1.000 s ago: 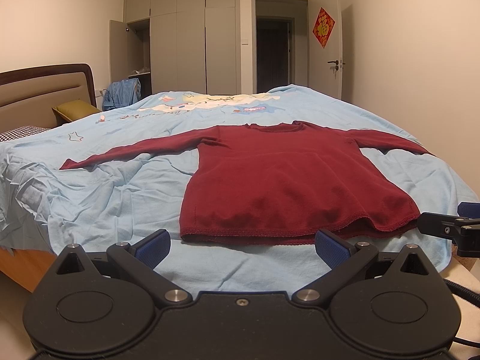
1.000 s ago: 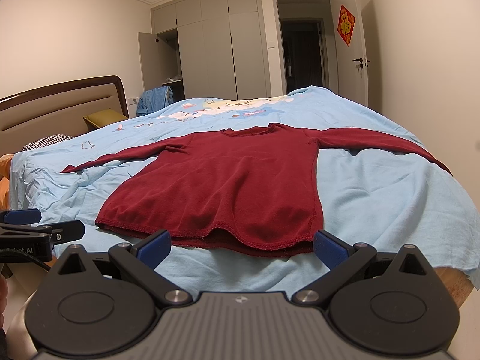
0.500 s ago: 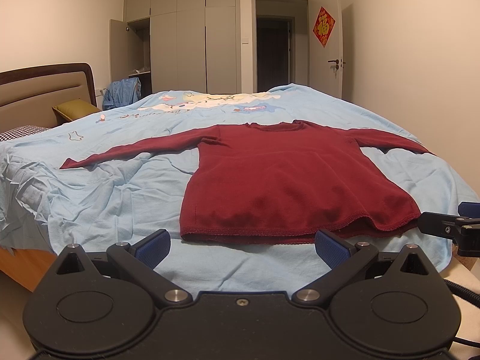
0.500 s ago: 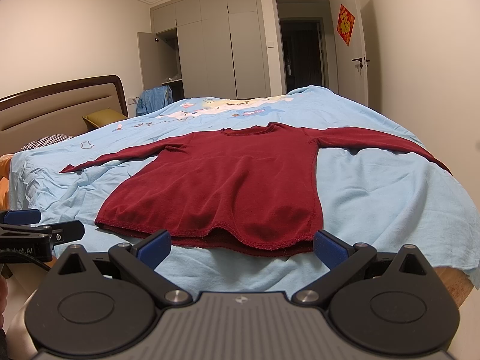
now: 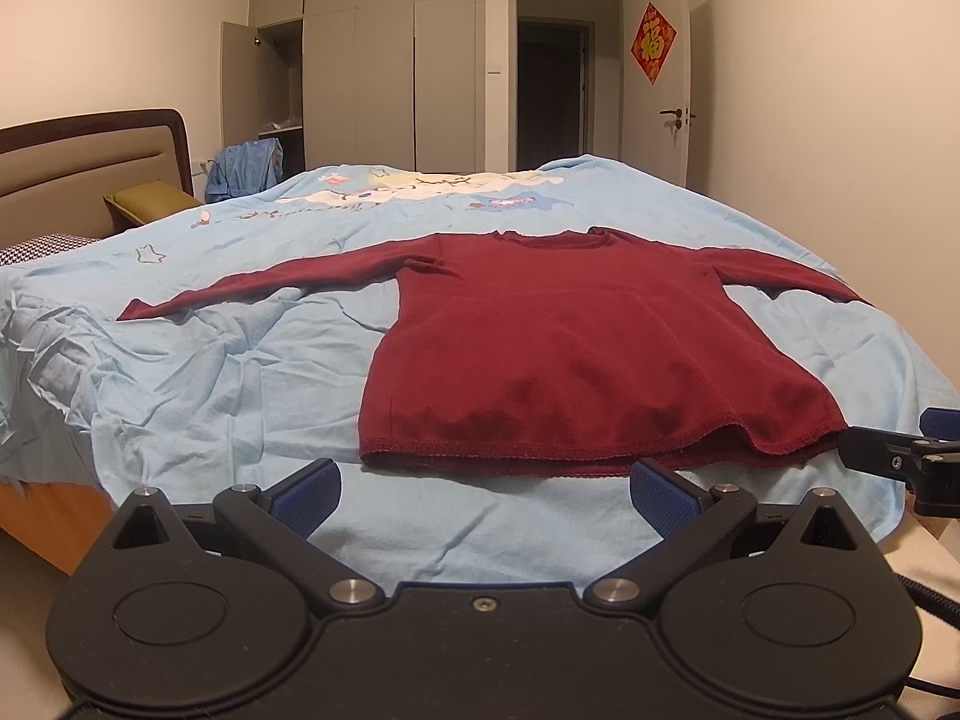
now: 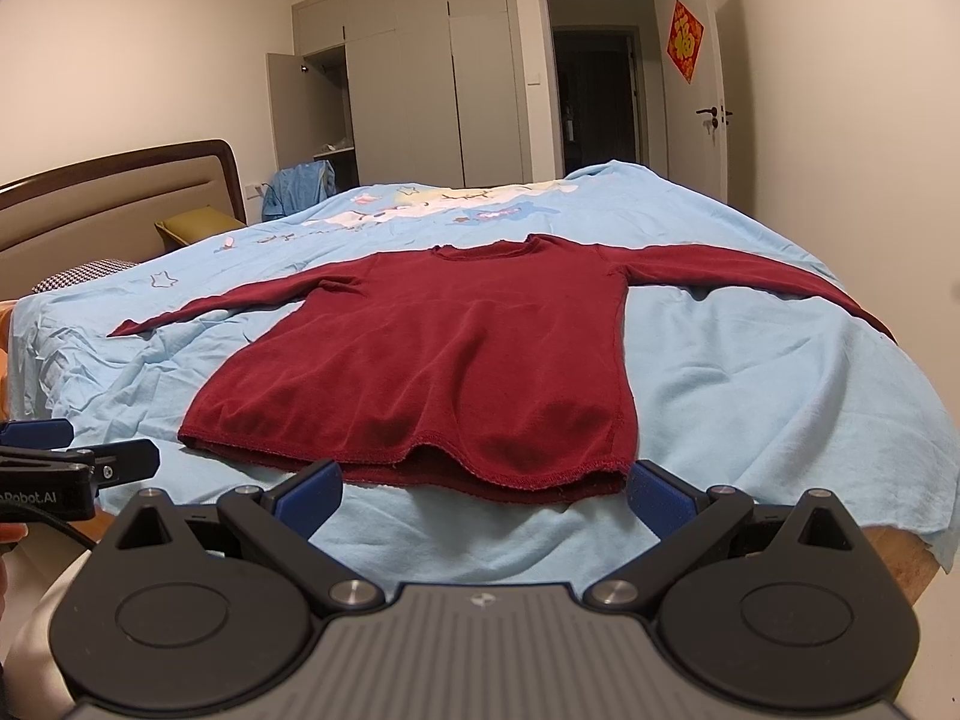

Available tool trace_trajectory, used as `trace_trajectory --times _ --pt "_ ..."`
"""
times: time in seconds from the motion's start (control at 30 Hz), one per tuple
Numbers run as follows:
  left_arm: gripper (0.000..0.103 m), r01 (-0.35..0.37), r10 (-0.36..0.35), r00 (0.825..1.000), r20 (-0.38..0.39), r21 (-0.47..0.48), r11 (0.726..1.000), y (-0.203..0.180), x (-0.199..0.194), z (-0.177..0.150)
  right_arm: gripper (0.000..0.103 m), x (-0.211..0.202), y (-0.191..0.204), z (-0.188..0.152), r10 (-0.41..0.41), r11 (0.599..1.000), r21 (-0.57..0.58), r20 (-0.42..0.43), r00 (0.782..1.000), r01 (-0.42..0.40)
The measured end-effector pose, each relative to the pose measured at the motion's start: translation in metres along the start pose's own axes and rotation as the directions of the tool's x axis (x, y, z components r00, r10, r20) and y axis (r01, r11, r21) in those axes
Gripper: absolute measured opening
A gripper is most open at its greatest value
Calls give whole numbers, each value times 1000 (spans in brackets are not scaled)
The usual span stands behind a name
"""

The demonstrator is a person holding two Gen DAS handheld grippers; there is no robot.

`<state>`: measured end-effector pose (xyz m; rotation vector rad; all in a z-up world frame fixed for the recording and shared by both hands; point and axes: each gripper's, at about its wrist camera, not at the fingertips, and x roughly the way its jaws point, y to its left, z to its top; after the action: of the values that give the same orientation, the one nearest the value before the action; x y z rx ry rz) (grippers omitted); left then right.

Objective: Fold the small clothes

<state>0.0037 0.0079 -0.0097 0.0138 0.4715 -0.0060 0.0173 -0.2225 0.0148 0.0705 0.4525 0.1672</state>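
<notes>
Dark red knit fabric fills the middle of both views: a long-sleeved top (image 5: 576,354) lies flat and face-up on a pale blue bedsheet (image 5: 198,384), collar toward the far side, both sleeves stretched out sideways, and its hem just short of the bed's near edge. Compared with the frames of a second and half a second ago, almost nothing has changed: the garment has the same outline, the same ripple along the hem, and the sleeves lie where they lay. The left gripper (image 5: 483,495) hangs just off the near edge of the bed with its jaws spread wide and nothing between them; the right gripper (image 6: 483,495) does likewise, its blue pads (image 6: 657,495) flanking the hem without touching it. Each tool shows at the margin of the other's view, side by side and level. That stillness suggests a pause before the first fold rather than any step in progress, so the task looks to be at its very start, the top laid out but unfolded. A likely first move would be to take a sleeve or a hem corner, and the thin, wrinkled sheet beneath could get pinched along with the cloth if the jaws bite too deep.
</notes>
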Motion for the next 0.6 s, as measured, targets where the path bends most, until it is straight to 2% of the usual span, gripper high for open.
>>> trace_trajectory --times 0.47,0.6 --pt "102 -19 17 998 -56 -42 999 7 9 5 103 4 -3 0 -9 1000 7 -24 1000 9" --pt "102 -19 15 995 -94 -35 999 12 25 18 103 14 -8 7 28 1000 -1 -61 998 -28"
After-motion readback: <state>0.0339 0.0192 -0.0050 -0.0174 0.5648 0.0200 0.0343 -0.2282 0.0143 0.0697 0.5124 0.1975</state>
